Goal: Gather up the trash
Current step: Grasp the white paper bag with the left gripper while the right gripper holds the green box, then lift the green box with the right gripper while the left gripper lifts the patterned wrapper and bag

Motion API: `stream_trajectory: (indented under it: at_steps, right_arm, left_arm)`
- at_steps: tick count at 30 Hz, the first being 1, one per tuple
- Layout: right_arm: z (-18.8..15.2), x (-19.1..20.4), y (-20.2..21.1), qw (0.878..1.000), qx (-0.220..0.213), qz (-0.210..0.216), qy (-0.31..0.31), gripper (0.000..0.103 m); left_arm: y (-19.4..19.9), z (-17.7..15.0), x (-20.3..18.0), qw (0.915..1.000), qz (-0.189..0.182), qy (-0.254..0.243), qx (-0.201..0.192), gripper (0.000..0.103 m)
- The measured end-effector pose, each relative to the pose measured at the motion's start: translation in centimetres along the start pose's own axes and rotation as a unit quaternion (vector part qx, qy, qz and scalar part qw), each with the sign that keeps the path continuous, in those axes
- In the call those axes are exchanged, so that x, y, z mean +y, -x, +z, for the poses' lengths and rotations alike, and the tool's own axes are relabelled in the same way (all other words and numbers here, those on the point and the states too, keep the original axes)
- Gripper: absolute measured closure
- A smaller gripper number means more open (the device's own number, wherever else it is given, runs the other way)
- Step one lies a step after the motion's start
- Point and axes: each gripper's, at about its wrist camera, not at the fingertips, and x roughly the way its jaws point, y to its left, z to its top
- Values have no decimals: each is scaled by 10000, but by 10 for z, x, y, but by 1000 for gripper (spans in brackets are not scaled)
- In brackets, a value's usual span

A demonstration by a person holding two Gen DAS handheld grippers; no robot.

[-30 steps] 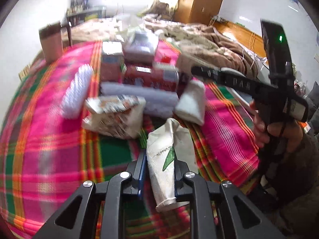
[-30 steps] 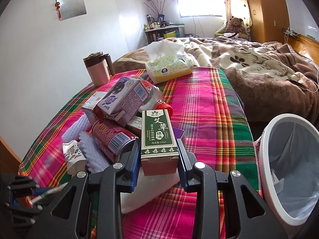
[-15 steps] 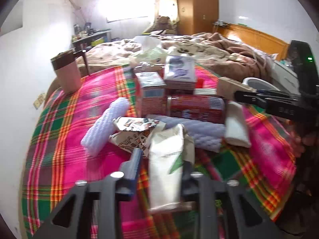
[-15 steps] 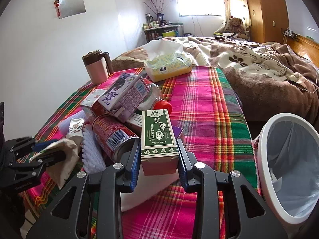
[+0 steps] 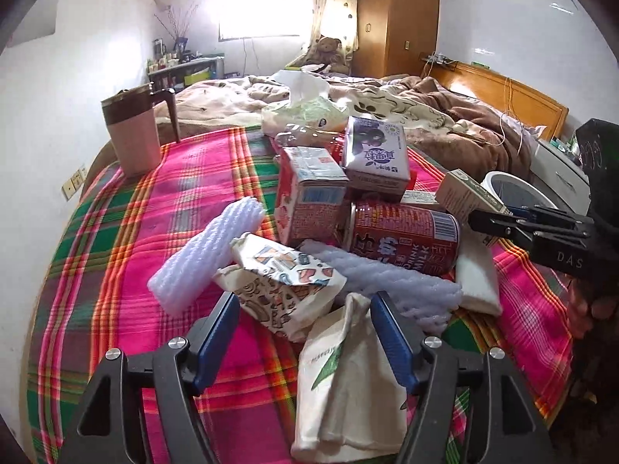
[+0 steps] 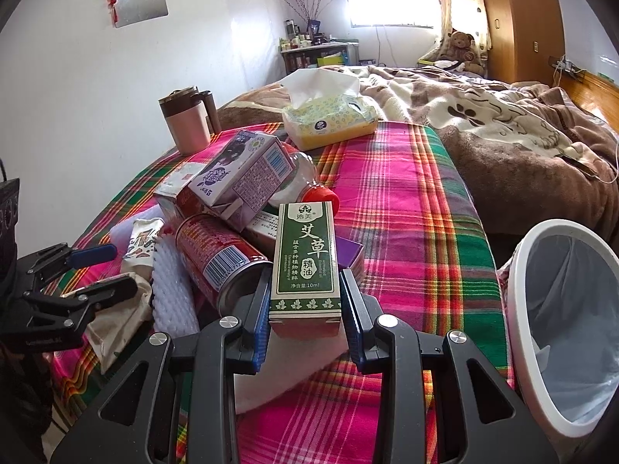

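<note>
My left gripper (image 5: 305, 332) is opening around the crumpled bag (image 5: 348, 382); my right gripper (image 6: 305, 309) clamps the green box (image 6: 305, 266), which I'd carry right to the bin (image 6: 541, 398) next.

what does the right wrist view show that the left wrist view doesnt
Only the right wrist view: the green front label of the small green box clamped in the right gripper, the inside of the white bin, and a purple box behind the green one.

Only the left wrist view: the crumpled white paper bag lying between the opening jaws of the left gripper, with its green print, and the long purple foam sleeve.

Both: the red can, the purple carton, the pink mug, the tissue pack and the plaid cloth.
</note>
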Motion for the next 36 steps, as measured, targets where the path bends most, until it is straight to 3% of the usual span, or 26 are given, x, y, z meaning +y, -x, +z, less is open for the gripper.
stream_trajectory:
  at_steps: [3, 7, 10, 12, 15, 24, 36]
  right_arm:
    - [0, 1, -1, 10000, 8, 26, 4, 69]
    - [-1, 2, -1, 10000, 14, 43, 4, 70]
    - [-1, 2, 0, 10000, 3, 47, 3, 70]
    - [-2, 2, 0, 10000, 4, 54, -3, 70]
    - [-3, 3, 0, 10000, 20, 68, -1, 70]
    - [-4, 5, 3, 10000, -28, 86, -5, 70]
    - [-3, 6, 22, 9995, -267, 141, 18, 70]
  left_arm:
    - [-11, 7, 5, 9991, 51, 357, 208, 33]
    - [-23, 7, 3, 9990, 148, 324, 288, 33]
    - [-23, 5, -1, 9991, 86, 308, 270, 44]
    - [-23, 4, -4, 9992, 83, 282, 267, 59]
    - [-23, 3, -6, 9992, 113, 272, 281, 63]
    - [-7, -8, -9, 9990, 193, 380, 151, 69]
    - [26, -13, -18, 9983, 264, 516, -109, 69]
